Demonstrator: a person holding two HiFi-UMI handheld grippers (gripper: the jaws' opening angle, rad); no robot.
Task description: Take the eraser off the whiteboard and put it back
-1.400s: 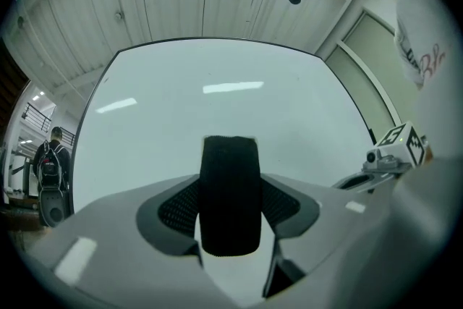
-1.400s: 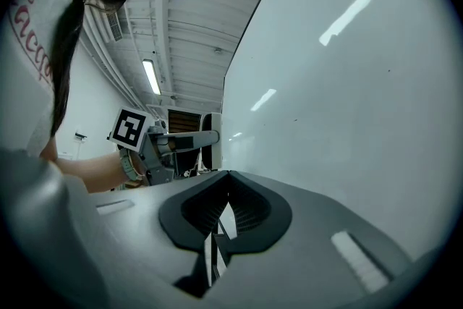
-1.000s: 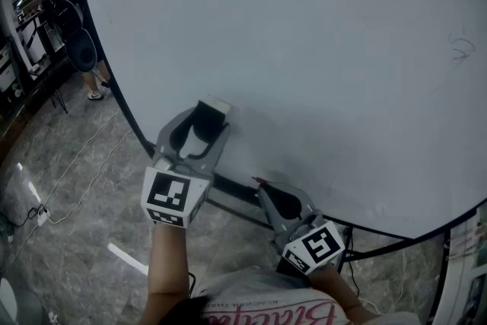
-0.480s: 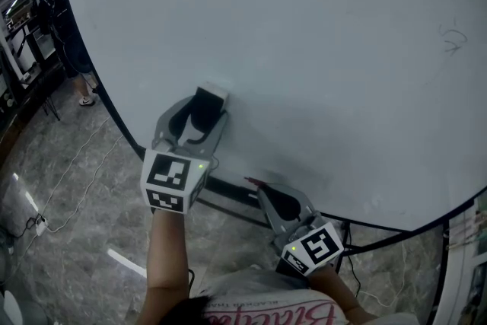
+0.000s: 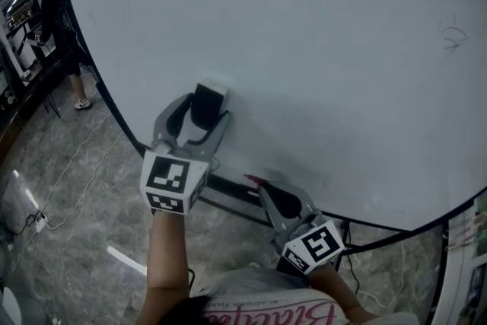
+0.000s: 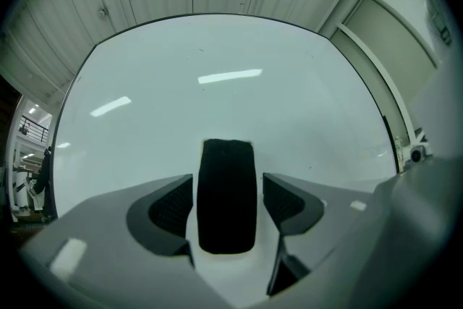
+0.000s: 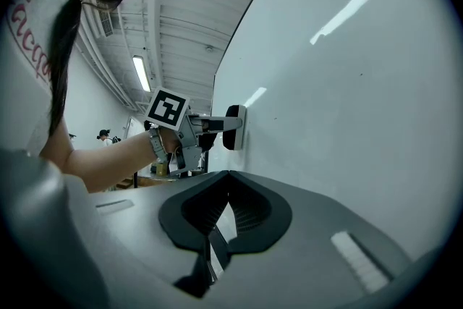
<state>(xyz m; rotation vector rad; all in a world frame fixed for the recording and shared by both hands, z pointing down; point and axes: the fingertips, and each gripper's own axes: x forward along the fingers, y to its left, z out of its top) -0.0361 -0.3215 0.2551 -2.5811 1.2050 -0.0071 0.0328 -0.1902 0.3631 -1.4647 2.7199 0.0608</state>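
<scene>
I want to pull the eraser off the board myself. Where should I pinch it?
Pinch the eraser by its two long sides, coming straight at the whiteboard. It sits upright, narrow and flat against the board, so those sides fit between jaws. The left gripper straddles it that way, jaws opening, not pressing.

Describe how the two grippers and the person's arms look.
The left gripper and right gripper are grey, each with two curved jaws lined by dark ribbed pads. Each carries a white cube with black square markers. The forearms are bare; the shirt is white with red lettering. The left jaws are opening, the black eraser between them.
</scene>
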